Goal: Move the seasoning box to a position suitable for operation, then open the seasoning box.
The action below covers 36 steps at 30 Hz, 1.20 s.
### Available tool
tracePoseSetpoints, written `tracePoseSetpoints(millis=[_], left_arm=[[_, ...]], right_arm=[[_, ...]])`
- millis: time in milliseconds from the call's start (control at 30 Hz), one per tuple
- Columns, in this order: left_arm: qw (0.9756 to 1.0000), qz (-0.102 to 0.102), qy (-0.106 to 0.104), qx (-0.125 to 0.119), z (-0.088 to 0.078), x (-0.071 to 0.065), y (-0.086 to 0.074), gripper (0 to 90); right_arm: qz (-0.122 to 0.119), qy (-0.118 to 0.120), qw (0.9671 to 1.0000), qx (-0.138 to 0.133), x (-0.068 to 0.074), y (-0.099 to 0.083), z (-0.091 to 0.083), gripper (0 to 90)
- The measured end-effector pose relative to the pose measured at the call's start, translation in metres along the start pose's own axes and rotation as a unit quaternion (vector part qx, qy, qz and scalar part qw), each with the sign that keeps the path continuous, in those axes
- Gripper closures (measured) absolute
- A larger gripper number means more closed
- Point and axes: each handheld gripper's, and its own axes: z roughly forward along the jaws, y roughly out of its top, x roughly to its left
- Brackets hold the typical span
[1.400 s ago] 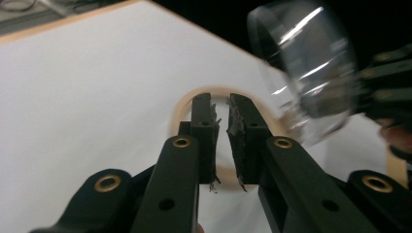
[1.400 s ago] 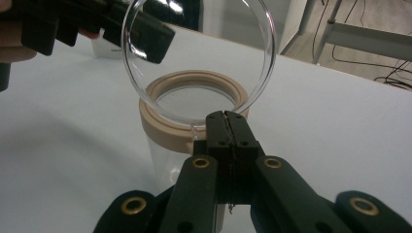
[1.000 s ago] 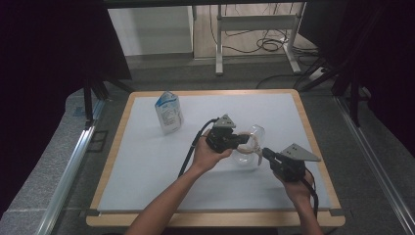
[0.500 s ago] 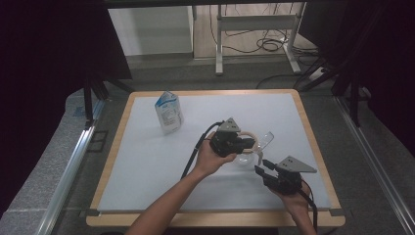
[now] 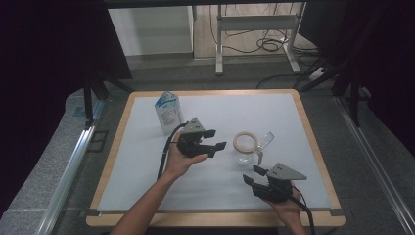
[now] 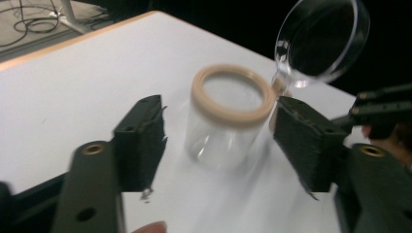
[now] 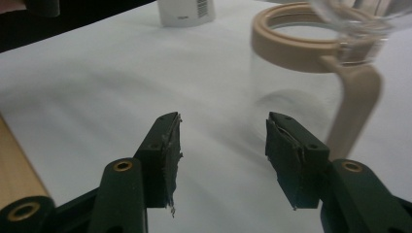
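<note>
Bright table, dark surround, motion blur

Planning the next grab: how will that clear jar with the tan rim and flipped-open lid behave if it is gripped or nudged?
The clear jar looks hard and smooth, so the tongs' pads may slip on its wall. It looks empty, so it is probably light and may slide or tip when pushed. Its open lid hangs out to one side, which may make it lopsided when lifted.

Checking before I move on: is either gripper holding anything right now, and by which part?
Nothing is held. The left gripper and right gripper have just been opening, and both stand clear of the clear glass jar with the beige rim and flipped-open lid.
</note>
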Motion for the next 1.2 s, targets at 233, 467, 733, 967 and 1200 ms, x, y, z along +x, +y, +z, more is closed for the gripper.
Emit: tracePoseSetpoints(millis=[233, 467, 733, 967, 1200], left_arm=[[0.9987, -0.025, 0.043, 0.006, -0.036, 0.022, -0.039, 29.3], [0.9964, -0.037, 0.077, 0.0, -0.057, 0.034, -0.055, 28.7], [0.993, -0.044, 0.108, -0.015, -0.077, 0.045, -0.059, 27.5], [0.9841, -0.081, 0.156, -0.026, -0.095, 0.071, -0.067, 29.0], [0.9757, -0.106, 0.189, -0.029, -0.098, 0.102, -0.072, 33.3]], right_arm=[[-0.018, 0.018, 0.9997, 0.004, 0.018, 0.001, 0.013, 45.7], [-0.038, 0.036, 0.9986, 0.003, 0.035, 0.004, 0.029, 44.7], [-0.048, 0.046, 0.9978, 0.007, 0.042, 0.005, 0.046, 44.4], [-0.046, 0.044, 0.9979, 0.009, 0.045, 0.004, 0.051, 44.0], [-0.05, 0.044, 0.9977, 0.012, 0.047, 0.003, 0.055, 43.8]])
